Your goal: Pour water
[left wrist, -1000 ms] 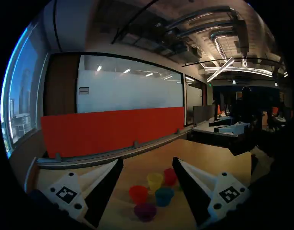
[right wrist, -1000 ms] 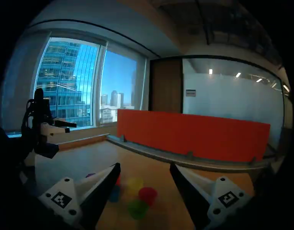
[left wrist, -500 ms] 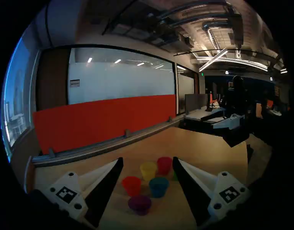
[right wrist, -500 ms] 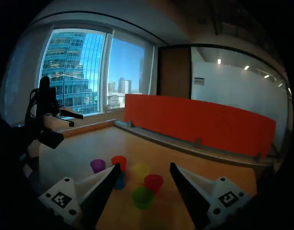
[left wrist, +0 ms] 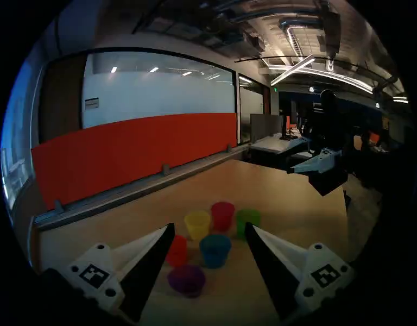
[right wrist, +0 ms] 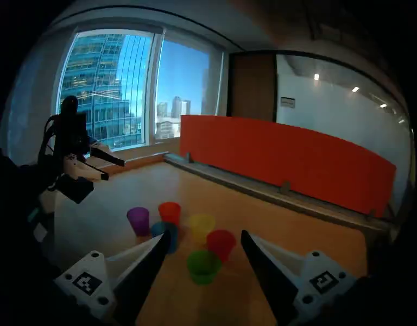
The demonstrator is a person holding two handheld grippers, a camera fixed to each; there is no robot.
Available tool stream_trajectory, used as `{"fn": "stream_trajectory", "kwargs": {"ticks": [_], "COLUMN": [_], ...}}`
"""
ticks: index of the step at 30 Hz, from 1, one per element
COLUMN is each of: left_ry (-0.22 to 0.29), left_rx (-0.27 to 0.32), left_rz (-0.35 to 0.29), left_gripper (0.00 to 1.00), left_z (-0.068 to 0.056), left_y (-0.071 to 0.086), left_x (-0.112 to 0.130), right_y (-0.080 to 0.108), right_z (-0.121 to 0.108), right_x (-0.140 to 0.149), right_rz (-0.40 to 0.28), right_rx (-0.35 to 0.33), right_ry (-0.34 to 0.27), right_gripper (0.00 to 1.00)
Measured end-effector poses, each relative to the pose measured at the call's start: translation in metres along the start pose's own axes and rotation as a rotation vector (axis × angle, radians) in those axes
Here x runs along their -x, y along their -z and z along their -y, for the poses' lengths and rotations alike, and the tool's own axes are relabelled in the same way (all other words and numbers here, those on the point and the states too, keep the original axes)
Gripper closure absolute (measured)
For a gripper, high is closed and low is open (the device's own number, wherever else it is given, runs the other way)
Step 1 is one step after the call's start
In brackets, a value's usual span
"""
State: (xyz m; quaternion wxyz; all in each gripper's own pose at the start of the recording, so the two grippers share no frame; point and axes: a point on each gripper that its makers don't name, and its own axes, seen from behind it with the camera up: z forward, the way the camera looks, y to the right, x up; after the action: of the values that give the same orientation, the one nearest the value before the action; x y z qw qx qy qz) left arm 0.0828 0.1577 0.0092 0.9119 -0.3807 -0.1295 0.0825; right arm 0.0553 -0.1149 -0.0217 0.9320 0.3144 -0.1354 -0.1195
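Note:
Several small coloured cups stand clustered on a wooden table (left wrist: pixel 295 201). Ahead of my left gripper (left wrist: pixel 208 228) are a yellow cup (left wrist: pixel 198 224), a red cup (left wrist: pixel 223 214), a green cup (left wrist: pixel 247 220), a teal cup (left wrist: pixel 215 250), an orange cup (left wrist: pixel 177 251) and a purple cup (left wrist: pixel 187 280). That gripper is open and holds nothing. My right gripper (right wrist: pixel 204 234) is open too, above a green cup (right wrist: pixel 203 266), a red cup (right wrist: pixel 221 244), a yellow cup (right wrist: pixel 201 226), an orange cup (right wrist: pixel 169 213) and a purple cup (right wrist: pixel 138 220). The two grippers face the cluster from opposite sides.
An orange partition (left wrist: pixel 127 146) on a metal rail runs along the table's far edge. Big windows (right wrist: pixel 111 87) rise behind the left gripper (right wrist: pixel 94 163) held off the table's left. The right gripper (left wrist: pixel 320 163) hangs over the table's right end, with desks behind.
Both views have tipped downward and drawn nearer, so the cups sit higher and larger between the fingers. The green cup has come into the left gripper view. Both grippers stay open.

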Motion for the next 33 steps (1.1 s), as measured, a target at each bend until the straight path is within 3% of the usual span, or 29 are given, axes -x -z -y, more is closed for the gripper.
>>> {"fn": "stream_trajectory", "kwargs": {"ticks": [18,33], "left_ry": [0.005,-0.035], "left_rx": [0.086,0.096], "left_rz": [0.138,0.236], "left_gripper": [0.04,0.04], "left_z": [-0.010,-0.012], "left_y": [-0.047,-0.075], "left_x": [0.058,0.096], "right_y": [-0.032,-0.059], "right_z": [-0.001,-0.004], "right_x": [0.055,0.093], "right_rz": [0.104,0.168], "right_rx": [-0.029,-0.047], "right_ry": [0.000,0.001], "right_gripper": [0.00,0.00]}}
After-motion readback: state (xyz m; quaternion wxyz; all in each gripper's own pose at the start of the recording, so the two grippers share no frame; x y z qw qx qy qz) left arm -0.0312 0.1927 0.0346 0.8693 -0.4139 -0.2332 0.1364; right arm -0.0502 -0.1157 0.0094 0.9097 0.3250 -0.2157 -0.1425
